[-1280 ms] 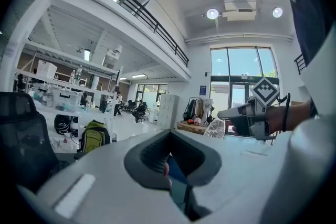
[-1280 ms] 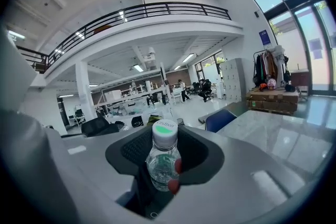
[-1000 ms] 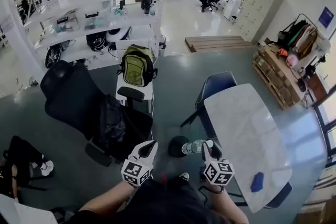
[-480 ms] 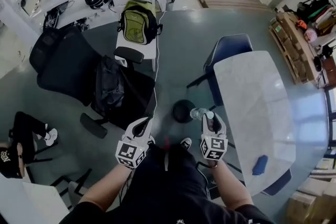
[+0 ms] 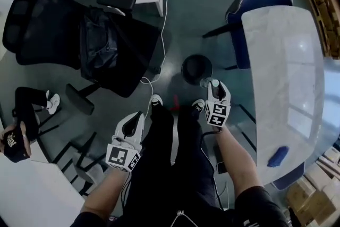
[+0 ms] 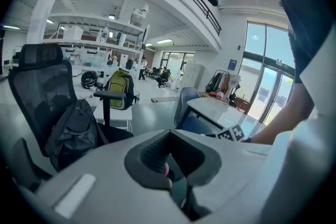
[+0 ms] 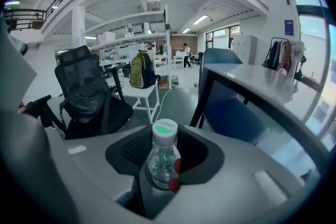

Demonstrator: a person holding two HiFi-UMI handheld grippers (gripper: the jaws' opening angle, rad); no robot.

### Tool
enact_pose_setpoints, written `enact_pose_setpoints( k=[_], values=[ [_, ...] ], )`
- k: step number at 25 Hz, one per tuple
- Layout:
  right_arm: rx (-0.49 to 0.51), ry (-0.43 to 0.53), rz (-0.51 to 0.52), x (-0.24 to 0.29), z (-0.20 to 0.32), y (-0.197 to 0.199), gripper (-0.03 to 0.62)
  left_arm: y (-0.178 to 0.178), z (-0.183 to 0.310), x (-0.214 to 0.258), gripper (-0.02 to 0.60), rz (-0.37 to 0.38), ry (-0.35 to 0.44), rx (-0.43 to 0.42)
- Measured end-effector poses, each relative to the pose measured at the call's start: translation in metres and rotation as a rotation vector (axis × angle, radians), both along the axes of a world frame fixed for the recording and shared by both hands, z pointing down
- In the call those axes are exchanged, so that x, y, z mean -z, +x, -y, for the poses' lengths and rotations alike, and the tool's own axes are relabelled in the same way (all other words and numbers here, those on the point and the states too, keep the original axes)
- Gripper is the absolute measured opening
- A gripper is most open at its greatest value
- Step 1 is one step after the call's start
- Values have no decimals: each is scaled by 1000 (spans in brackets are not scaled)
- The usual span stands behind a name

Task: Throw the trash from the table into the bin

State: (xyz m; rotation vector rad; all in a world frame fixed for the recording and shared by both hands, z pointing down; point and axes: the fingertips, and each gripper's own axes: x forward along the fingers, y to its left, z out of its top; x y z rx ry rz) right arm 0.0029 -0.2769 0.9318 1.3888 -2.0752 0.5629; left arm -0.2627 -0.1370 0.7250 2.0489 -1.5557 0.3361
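Just beside the round black bin (image 5: 184, 67) on the floor, your right gripper (image 5: 212, 85) is clamped on the clear plastic bottle w/ white-and-green cap (image 7: 162, 157), off the white marble table (image 5: 281, 50) to its right. Your left gripper (image 5: 135, 118) hangs by your left leg, fingers together. A small blue item (image 5: 278, 157) lies on the table's near end.

table (image 5: 287, 61) white | on it: blue item (image 5: 277, 157), near end | floor (image 5: 186, 13): bin (image 5: 196, 68)
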Motion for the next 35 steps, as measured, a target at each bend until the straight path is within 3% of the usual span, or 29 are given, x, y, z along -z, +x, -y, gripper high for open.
enact_pose_setpoints(
  k=[8,17,27,35],
  values=[
    [-31,-68,15,-154,31,-12,172,8,-43,-92,0,-3,-148,32],
    [13,-185,-74,-281,23,-13,173,-3,-58,-146,0,25,-208,96],
    [41,-365,-109,-333,-15,-6,178,-7,-57,-156,0,75,-228,126],
    [45,-414,-116,-337,-28,-7,175,-11,-65,-155,0,78,-235,132]
  ],
)
